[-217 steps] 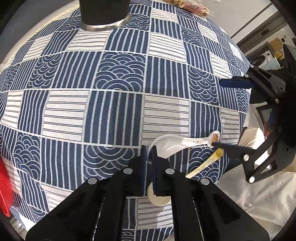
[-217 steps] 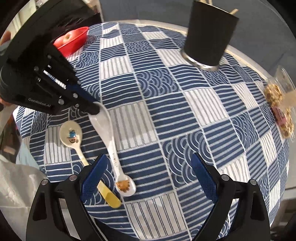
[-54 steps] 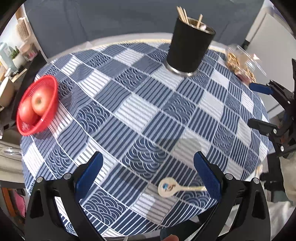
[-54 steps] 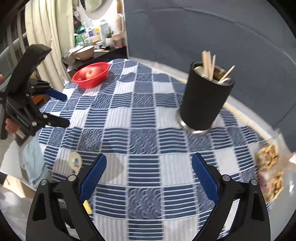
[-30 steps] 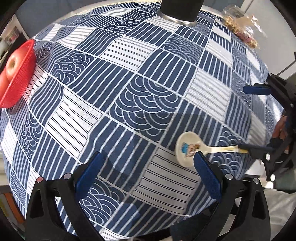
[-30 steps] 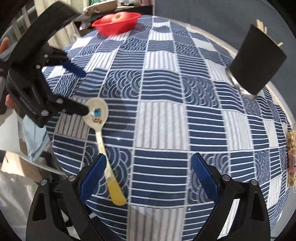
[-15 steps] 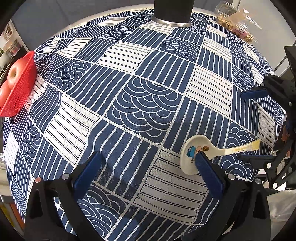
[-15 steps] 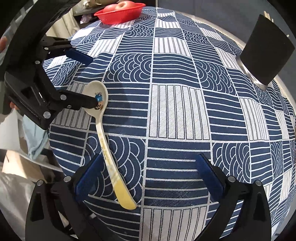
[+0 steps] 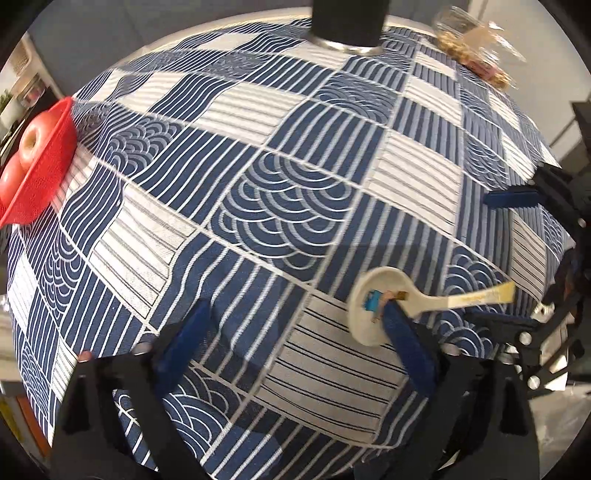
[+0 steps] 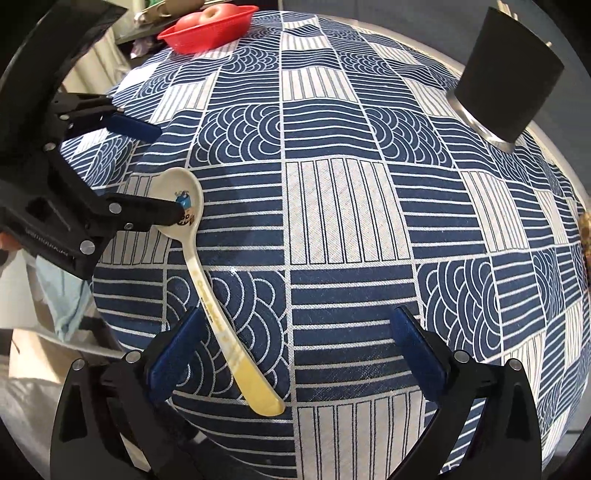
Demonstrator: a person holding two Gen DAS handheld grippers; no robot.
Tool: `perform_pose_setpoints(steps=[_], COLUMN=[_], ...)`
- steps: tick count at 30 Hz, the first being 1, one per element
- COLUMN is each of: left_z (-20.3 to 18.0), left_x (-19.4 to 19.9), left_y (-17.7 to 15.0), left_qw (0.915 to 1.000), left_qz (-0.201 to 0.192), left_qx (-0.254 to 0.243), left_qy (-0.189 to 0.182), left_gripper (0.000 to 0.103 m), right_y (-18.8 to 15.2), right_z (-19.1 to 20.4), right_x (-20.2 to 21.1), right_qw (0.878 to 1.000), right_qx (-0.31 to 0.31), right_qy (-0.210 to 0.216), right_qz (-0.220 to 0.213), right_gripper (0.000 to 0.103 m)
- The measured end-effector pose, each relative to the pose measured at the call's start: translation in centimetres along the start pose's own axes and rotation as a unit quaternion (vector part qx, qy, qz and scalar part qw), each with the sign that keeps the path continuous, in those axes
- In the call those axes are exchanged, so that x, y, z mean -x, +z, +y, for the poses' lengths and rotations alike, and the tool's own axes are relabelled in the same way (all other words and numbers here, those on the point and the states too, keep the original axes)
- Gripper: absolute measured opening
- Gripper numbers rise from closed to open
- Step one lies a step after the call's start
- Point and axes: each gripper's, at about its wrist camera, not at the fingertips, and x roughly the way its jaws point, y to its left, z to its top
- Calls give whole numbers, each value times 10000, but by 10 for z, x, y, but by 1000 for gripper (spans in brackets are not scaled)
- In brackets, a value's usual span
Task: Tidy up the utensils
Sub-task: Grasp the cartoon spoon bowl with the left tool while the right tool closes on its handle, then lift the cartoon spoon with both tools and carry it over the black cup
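A cream ceramic spoon (image 9: pixel 380 308) with a cartoon print in its bowl and a yellow handle lies on the blue-and-white patterned tablecloth near the table's edge; it also shows in the right wrist view (image 10: pixel 207 280). My left gripper (image 9: pixel 295 332) is open, its right fingertip over the spoon's bowl. My right gripper (image 10: pixel 295 339) is open, its left finger next to the spoon's handle. The black utensil holder (image 10: pixel 506 74) stands at the far side, with its base in the left wrist view (image 9: pixel 347 22).
A red basket with apples (image 9: pixel 33 158) sits at the left edge of the table, also in the right wrist view (image 10: pixel 207 26). A clear bag of snacks (image 9: pixel 472 48) lies at the far right. The table's edge drops off just below both grippers.
Both grippers have dropped from high above the table down close to the spoon. The white spoon seen earlier in the left gripper is no longer on the cloth.
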Motion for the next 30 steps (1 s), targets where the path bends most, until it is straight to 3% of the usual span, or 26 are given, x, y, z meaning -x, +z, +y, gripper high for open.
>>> perform_pose_setpoints(steps=[2,4,5,6,7,13,30], left_z=[-8,-14,-17,-18,-18,-9,-7], left_x=[4,7,8,8,9,12,81], left_y=[-1,-3,-3,-3,-3,0,23], left_qw=[9997,9993,9991,9988,9981,9972,9954], left_qz=[-48,-78,-81,-82,-59,7,-755], left_qx=[-196,-279,-290,-292,-252,120,-565], left_qy=[-107,-244,-303,-394,-555,-734,-177], left_gripper=[65,50,42,26,17,9,8], right_y=[0,-1,-1,-1,0,-1,29], right_z=[1,4,7,9,11,14,23], right_x=[2,7,9,12,13,14,39], right_qw=[10000,9998,9996,9995,9993,9990,9966], right_qx=[11,125,171,233,274,255,207], right_qy=[48,101,122,159,200,318,673], right_qz=[-33,-139,-161,-169,-169,-163,-438], right_gripper=[87,62,54,36,28,26,15])
